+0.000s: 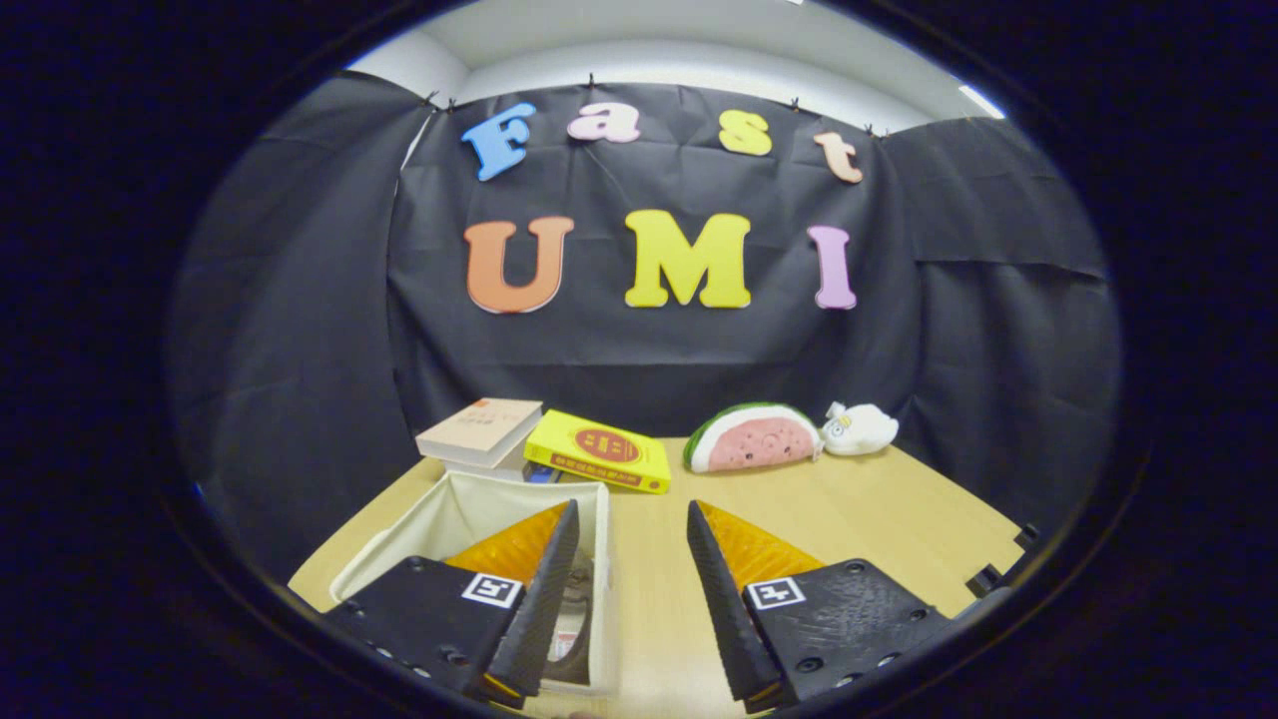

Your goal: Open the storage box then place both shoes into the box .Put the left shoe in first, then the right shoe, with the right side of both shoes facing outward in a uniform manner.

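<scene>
**Gripper spread above the wooden table**

In the gripper view, the gripper (631, 519) stood released, fingers apart and empty. The open storage box (599, 559) sat beside the left finger, something dark inside. Beyond lay books (599, 451) and plush toys (751, 439) on the wooden table (879, 529), against black cloth walls.

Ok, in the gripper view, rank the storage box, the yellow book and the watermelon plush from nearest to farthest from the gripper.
The gripper is open, holding nothing.
1. Storage box: open, under the left finger.
2. Yellow book: beyond the box, ahead of the fingers.
3. Watermelon plush: ahead to the right, by the cloth wall; close to the book's range.
</scene>
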`<state>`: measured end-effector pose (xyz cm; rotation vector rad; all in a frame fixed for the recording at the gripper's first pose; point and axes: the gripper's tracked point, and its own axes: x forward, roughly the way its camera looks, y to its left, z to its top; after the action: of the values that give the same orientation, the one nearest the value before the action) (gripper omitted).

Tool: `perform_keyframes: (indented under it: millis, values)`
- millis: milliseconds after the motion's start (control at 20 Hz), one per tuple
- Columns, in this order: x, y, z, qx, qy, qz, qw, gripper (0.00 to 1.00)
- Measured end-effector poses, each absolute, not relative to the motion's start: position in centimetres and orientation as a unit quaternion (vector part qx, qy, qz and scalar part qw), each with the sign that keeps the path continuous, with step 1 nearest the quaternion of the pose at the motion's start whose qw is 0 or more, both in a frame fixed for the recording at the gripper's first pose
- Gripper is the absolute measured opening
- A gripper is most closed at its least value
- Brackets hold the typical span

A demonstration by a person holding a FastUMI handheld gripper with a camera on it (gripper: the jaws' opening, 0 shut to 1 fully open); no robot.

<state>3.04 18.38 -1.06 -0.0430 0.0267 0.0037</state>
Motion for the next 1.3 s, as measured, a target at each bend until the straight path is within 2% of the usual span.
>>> perform_keyframes:
  millis: [200, 350, 650, 950, 1300]
  values:
    - [0.3, 15.0, 2.3, -0.074, -0.087, -0.018, 0.993, 0.94]
    - [-1.9, 13.0, 2.2, -0.069, -0.100, -0.022, 0.992, 0.97]
    - [-4.4, 8.8, -0.9, -0.026, -0.112, -0.021, 0.993, 0.95]
    - [-5.9, 4.4, 1.1, 0.015, -0.145, -0.041, 0.988, 0.95]
    - [-6.5, 2.5, -0.3, 0.011, -0.133, -0.039, 0.990, 0.95]
